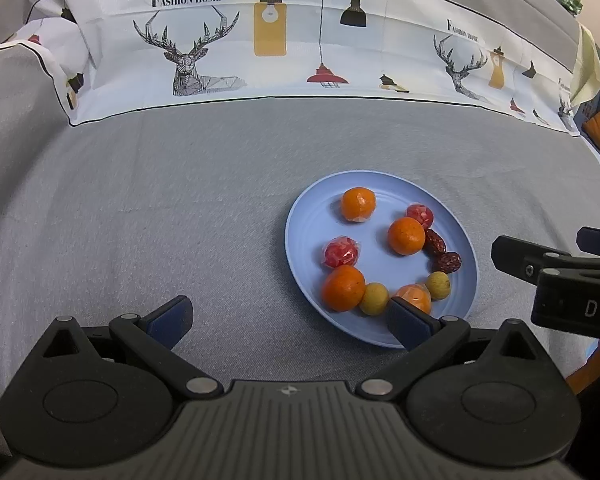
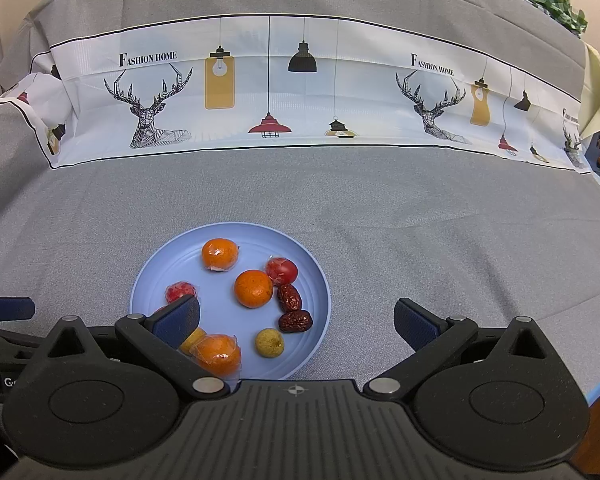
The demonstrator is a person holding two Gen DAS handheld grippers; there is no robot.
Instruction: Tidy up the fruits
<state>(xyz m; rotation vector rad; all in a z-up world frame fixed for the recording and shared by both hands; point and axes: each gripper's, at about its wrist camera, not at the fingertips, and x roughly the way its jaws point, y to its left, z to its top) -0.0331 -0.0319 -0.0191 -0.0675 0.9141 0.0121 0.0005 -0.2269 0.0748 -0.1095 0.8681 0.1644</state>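
Hovering both grippers, left gripper (image 1: 290,318) and right gripper (image 2: 298,320), fingers apart and empty, we keep the fruits visible on the blue plate (image 1: 300,216) atop the counter (image 1: 180,200) to choose one.

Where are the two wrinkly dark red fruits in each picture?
Left wrist view: the two red dates lie at the right edge of the blue plate, right of an unwrapped orange.
Right wrist view: the same dates lie on the plate's right side, just above picture centre-bottom.
Shared landmark: that unwrapped orange, touching the upper date in both.
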